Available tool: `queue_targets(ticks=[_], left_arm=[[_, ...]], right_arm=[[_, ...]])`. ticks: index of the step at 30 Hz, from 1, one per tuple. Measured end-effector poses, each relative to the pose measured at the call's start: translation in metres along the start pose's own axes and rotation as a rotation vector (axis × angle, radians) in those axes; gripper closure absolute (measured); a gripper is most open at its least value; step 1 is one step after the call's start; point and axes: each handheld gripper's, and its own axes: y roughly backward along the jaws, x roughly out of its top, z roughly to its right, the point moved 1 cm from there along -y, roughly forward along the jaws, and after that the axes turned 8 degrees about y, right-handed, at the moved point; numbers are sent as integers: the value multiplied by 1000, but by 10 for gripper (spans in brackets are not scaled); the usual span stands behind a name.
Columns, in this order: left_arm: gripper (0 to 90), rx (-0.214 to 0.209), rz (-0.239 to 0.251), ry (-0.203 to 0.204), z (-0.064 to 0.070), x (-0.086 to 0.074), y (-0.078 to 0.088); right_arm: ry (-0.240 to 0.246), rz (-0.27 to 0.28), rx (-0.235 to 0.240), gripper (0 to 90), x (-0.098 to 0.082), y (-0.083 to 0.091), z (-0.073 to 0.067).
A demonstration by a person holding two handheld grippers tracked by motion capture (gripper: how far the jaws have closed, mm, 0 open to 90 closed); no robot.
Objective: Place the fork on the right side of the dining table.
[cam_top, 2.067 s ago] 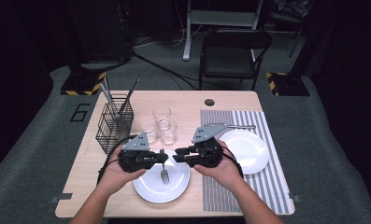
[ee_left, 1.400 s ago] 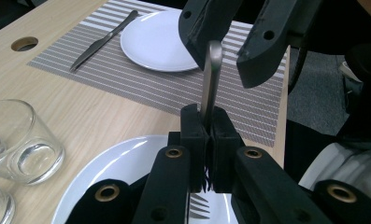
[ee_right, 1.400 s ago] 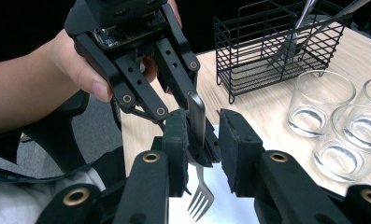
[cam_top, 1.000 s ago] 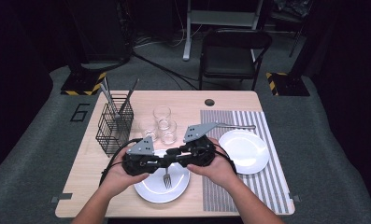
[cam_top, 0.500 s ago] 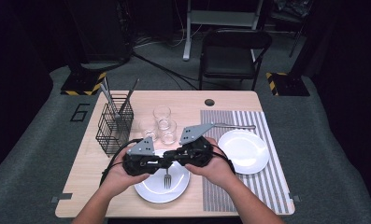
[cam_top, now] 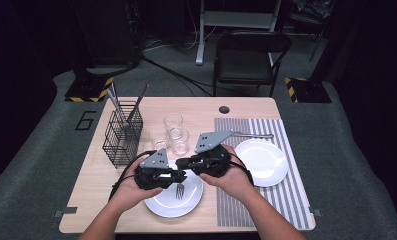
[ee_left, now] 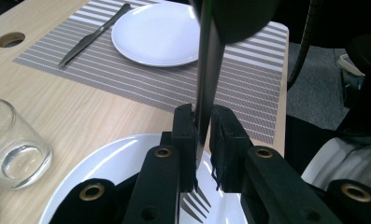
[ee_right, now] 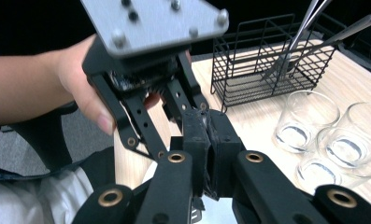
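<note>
Here, the right gripper (cam_top: 190, 165) clamps the fork (cam_top: 180, 189) handle; the left gripper (ee_left: 203, 133), jaws just easing apart, should release fully above the plate (cam_top: 161, 202).

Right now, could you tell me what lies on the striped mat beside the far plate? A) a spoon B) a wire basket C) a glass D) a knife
D: a knife lies on the mat just beside the plate.
</note>
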Motion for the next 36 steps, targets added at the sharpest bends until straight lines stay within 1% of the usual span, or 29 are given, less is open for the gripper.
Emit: queue_targets(ticks=[3,6,8,13,15,18,24,26,29,31,36], left_arm=[[787,2,-13,-12,0,-1,-2],[801,4,-1,-7,0,-2,-4],[811,0,-10,-6,-1,-3,-5],[829,7,-14,-7,-2,-4,-7],[839,2,-9,-8,-3,-4,-7],[845,6,-8,-11,-3,-5,-6],[849,15,-15,-31,-2,-5,-6],[852,12,-26,-44,-1,-5,-6],[856,10,-42,-59,0,-5,-6],[858,10,-58,-68,0,-5,-7],[861,9,-64,-68,1,-5,-8]], right_arm=[[-10,11,-2,873,1,3,0],[-10,16,-2,873,2,5,1],[-4,18,-4,873,2,6,1],[-14,28,-5,872,3,9,2],[-18,35,-4,872,2,11,3],[-28,44,-2,872,-1,14,4],[-54,54,9,871,-8,18,8],[-56,61,16,870,-11,20,9],[-77,69,27,868,-15,22,10],[-86,65,34,865,-19,23,12],[-95,62,43,859,-22,22,13]])
